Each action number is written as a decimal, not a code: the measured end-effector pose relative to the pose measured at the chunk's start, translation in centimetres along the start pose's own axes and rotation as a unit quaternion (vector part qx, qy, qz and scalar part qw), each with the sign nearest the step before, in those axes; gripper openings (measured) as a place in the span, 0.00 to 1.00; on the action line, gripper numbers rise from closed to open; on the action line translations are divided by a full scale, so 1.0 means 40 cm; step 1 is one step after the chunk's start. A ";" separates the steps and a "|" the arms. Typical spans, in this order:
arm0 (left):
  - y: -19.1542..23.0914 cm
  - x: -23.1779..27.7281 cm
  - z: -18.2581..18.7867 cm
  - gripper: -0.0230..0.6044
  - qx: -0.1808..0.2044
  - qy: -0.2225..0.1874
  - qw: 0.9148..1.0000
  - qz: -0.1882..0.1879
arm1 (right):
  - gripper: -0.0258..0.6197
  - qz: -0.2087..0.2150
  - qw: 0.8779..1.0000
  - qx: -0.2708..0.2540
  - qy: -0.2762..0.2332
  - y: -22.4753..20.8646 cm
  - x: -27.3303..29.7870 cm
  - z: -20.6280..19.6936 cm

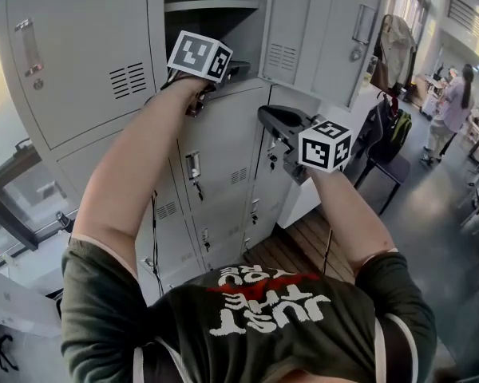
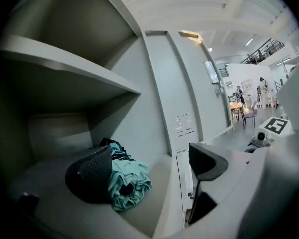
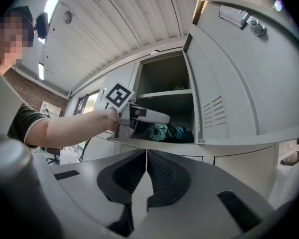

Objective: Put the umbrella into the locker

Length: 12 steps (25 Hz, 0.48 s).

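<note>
Teal folded umbrella (image 2: 128, 183) lies on the floor of the open locker (image 2: 139, 118), below its shelf. Left gripper (image 2: 149, 169): jaws spread, 1 jaw just beside the umbrella, clamping nothing. Right gripper (image 3: 146, 172): jaws together, empty, outside. Placement appears done; withdrawal and perhaps shutting the door (image 3: 239, 83) remain.

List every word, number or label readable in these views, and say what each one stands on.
"JUST THE": white print on the person's shirt, upside down in the head view.
Second line on the shirt, crossed by a red stripe: not readable for certain.
Small tags on the locker doors: too small to read.
Cube markers: black-and-white square patterns only, no words.
</note>
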<state>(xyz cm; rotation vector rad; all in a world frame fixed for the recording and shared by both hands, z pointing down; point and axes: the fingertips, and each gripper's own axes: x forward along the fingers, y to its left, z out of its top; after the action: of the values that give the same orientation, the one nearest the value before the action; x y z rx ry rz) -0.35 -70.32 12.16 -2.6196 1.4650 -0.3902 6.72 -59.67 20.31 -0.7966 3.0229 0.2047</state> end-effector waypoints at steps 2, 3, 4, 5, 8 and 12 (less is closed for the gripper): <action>0.000 -0.028 0.015 0.80 -0.004 -0.031 1.000 0.000 | 0.09 0.001 1.000 0.000 0.001 0.000 0.001 -0.002; -0.003 -0.042 0.020 0.80 -0.006 -0.043 0.999 -0.002 | 0.09 0.001 1.000 0.000 0.001 0.000 0.001 -0.002; -0.008 -0.056 0.024 0.80 -0.008 -0.054 0.998 -0.008 | 0.09 0.001 1.000 0.000 0.001 -0.001 0.002 -0.002; -0.016 -0.069 0.028 0.80 -0.012 -0.065 0.998 -0.016 | 0.09 0.001 1.000 0.000 0.001 -0.002 0.002 -0.002; -0.052 -0.107 0.040 0.80 -0.015 -0.092 0.995 -0.035 | 0.09 0.001 1.000 0.001 0.000 -0.006 0.003 0.000; -0.095 -0.161 0.051 0.80 0.004 -0.118 0.992 -0.050 | 0.09 0.001 1.000 0.002 -0.003 -0.009 0.004 0.002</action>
<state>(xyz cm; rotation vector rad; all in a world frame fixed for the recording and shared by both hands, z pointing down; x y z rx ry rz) 0.11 -62.89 9.96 -2.6317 1.2605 -0.0904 6.74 -60.05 20.19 -0.7921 3.0178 0.1999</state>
